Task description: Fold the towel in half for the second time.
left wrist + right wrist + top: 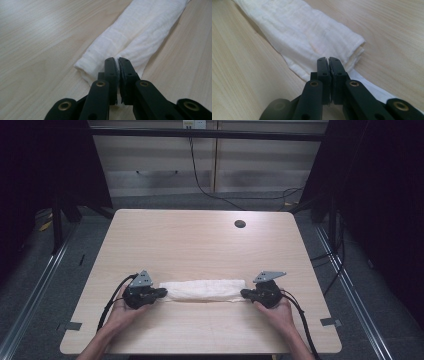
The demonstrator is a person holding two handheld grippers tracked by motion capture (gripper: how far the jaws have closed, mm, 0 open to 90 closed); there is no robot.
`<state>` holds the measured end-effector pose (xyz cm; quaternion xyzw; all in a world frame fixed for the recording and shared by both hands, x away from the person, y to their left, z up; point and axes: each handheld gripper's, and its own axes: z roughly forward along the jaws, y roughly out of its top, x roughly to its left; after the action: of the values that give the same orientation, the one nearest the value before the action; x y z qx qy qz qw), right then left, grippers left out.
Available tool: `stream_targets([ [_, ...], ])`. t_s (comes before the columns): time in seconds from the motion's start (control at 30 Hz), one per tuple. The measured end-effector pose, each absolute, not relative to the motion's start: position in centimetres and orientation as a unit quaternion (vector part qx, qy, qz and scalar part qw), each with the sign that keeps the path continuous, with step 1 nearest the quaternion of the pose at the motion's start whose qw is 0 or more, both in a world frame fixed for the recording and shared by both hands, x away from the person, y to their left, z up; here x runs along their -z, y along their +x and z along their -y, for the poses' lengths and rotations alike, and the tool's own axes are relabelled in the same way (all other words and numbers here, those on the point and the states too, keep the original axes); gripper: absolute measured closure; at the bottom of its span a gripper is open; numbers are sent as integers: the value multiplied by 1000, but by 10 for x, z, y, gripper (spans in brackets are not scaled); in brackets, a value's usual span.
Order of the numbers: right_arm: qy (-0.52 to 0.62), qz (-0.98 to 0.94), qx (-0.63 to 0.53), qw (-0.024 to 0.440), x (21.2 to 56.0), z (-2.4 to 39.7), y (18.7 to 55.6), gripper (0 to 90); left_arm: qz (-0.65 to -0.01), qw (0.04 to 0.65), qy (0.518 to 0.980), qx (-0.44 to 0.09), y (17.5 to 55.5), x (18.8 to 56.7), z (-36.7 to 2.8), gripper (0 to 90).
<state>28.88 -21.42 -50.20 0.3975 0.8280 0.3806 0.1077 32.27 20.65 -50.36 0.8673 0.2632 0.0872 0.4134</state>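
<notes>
While the folded white cloth (204, 290) is lying as a long strip across the near half of the table (200, 240), I am pinching its left end with my left gripper (161, 293), jaws pressed together on the fabric, and clamping its right end with my right gripper (245, 293) the same way. Both ends are resting low on the wood.

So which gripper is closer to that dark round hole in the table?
Right. The right gripper pinches the folded white cloth below the hole; the left gripper sits farther across.
</notes>
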Motion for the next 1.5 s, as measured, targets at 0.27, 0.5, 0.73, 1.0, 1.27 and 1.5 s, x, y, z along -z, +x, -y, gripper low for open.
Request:
stream_targets([
  [0.27, 398, -821, -393, 115, 498, 217, 283, 734, -268, 421, 863, -74, 316, 499, -210, 662],
  [0.5, 418, -790, -434, 116, 482, 228, 275, 513, -290, 441, 847, -74, 312, 484, -223, 467],
  [0.73, 430, -761, -464, 143, 461, 244, 258, 332, -338, 453, 820, -94, 305, 466, -246, 330],
  [1.0, 475, -737, -449, 173, 461, 274, 241, 288, -384, 417, 818, -97, 290, 472, -271, 264],
  [1.27, 521, -696, -457, 188, 470, 304, 217, 282, -435, 408, 795, -108, 280, 486, -288, 254],
  [1.5, 557, -678, -436, 202, 481, 315, 213, 265, -426, 413, 798, -109, 276, 488, -290, 250],
])
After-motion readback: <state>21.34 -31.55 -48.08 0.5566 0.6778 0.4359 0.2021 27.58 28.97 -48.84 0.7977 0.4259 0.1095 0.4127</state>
